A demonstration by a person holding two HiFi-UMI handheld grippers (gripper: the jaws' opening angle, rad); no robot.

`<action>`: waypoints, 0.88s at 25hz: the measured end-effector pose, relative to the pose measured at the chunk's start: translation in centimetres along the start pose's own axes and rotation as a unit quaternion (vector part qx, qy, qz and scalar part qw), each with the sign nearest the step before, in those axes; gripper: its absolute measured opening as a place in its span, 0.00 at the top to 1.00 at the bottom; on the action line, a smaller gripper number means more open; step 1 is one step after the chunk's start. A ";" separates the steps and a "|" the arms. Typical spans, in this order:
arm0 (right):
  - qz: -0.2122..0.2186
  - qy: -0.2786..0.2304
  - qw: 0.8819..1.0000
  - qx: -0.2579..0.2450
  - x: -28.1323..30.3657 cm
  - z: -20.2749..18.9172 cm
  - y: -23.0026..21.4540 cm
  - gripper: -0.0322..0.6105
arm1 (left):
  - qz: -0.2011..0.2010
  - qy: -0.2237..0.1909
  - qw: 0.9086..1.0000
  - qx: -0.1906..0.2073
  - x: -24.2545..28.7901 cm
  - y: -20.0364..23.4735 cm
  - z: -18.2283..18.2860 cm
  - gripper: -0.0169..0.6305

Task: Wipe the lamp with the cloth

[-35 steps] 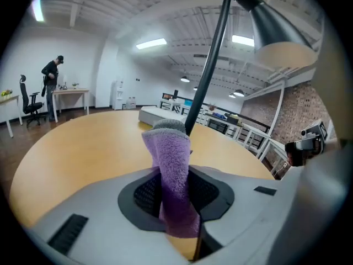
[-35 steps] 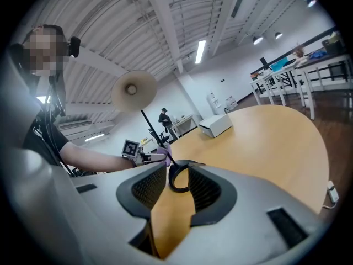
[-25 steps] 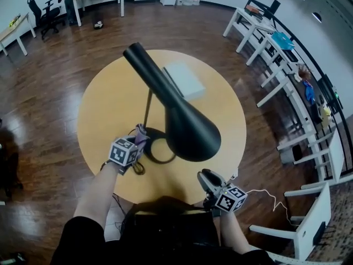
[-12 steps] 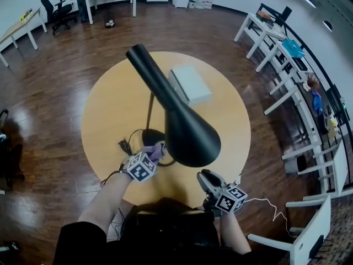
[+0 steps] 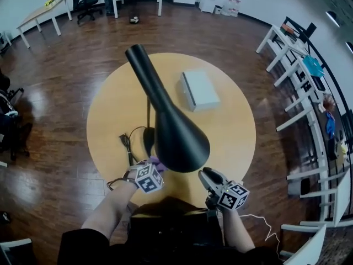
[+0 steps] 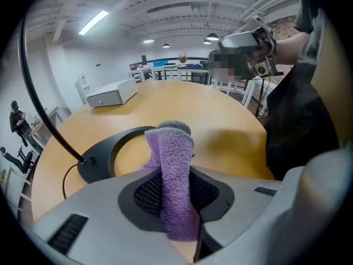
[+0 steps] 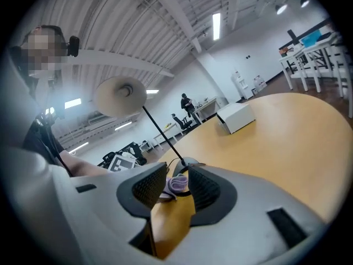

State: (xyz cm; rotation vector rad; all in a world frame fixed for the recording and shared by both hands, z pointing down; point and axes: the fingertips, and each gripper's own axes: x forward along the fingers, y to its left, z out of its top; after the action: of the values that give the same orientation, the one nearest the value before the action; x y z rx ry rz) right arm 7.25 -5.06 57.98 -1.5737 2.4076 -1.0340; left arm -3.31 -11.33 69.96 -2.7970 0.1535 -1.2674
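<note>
Position: the lamp stands at mid-frame in the head view on the round surface, carried on a thin stem that rises from a ring base. The left claw is clamped on the purple cloth, which stands up between its jaws, and it sits just below and left of the wide mouth of the shade, close to the base. The right claw has its jaws apart with nothing in them and waits at the lower right of the head view, clear of the lamp. Wiping appears not yet begun. Risks: the shade is large and overhangs a slim stem, so firm pressure from the cloth could rock or tip the lamp — nothing steadies it while the right claw stands off. The cord lies by the base, next to the left claw, and could snag on a sweep. The cloth is pinched along a narrow band and may drag out on a hard stroke. The grey box lies well apart and poses no obstruction. Orientation: the shade's long axis runs diagonally from its narrow closed end at the upper left of the head view to the flared mouth at lower centre — the mouth faces the person.
</note>
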 end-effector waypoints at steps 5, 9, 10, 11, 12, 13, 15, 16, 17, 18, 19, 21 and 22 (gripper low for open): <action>0.039 0.006 0.999 -0.013 -0.4 1.8 -1.0 0.75 | 0.011 0.006 1.000 -0.024 1.0 -2.7 2.0 0.84; 0.064 0.020 0.998 -0.018 -2.2 1.9 -2.9 0.75 | 0.006 0.039 0.999 -0.006 2.8 -5.4 2.7 0.84; 0.067 0.025 0.997 -0.019 -2.7 1.8 -3.4 0.75 | 0.006 0.050 0.999 0.004 3.2 -6.3 2.8 0.84; 0.070 0.031 0.997 -0.021 -3.3 1.7 -3.9 0.75 | 0.011 0.059 0.998 0.014 3.6 -7.0 2.9 0.84; 0.074 0.037 0.996 -0.023 -3.7 1.6 -4.2 0.75 | 0.016 0.064 0.998 0.019 3.7 -7.4 3.4 0.84; 0.079 0.042 0.996 -0.026 -4.1 1.5 -4.5 0.75 | 0.021 0.065 0.998 0.017 3.8 -7.7 4.0 0.84; 0.087 0.050 0.994 -0.031 -4.7 1.3 -4.7 0.75 | 0.025 0.061 0.998 0.003 4.2 -7.9 5.5 0.84; 0.089 0.050 0.994 -0.034 -4.9 1.2 -4.7 0.75 | 0.028 0.060 0.998 -0.001 4.6 -8.0 6.2 0.84; 0.089 0.048 0.994 -0.036 -5.1 1.4 -4.8 0.75 | 0.033 0.061 0.998 -0.001 5.1 -7.8 6.8 0.84; 0.088 0.044 0.994 -0.039 -5.4 1.6 -4.8 0.75 | 0.037 0.062 0.997 -0.001 5.6 -7.6 7.4 0.83; 0.085 0.040 0.995 -0.041 -5.6 1.9 -4.7 0.75 | 0.039 0.063 0.997 -0.005 6.0 -7.5 7.9 0.82; 0.076 0.028 0.996 -0.044 -6.4 2.3 -4.7 0.75 | 0.031 0.051 0.998 -0.028 6.2 -7.6 9.1 0.75; 0.070 0.021 0.996 -0.043 -6.8 2.3 -4.9 0.75 | 0.025 0.033 0.998 -0.046 6.0 -7.7 9.8 0.71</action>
State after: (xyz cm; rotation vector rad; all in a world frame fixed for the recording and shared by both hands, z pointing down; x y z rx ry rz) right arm 15.24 -1.65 57.12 -1.3968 2.5801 -0.9613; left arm 8.51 -4.23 68.75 -2.8086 0.2907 -1.3774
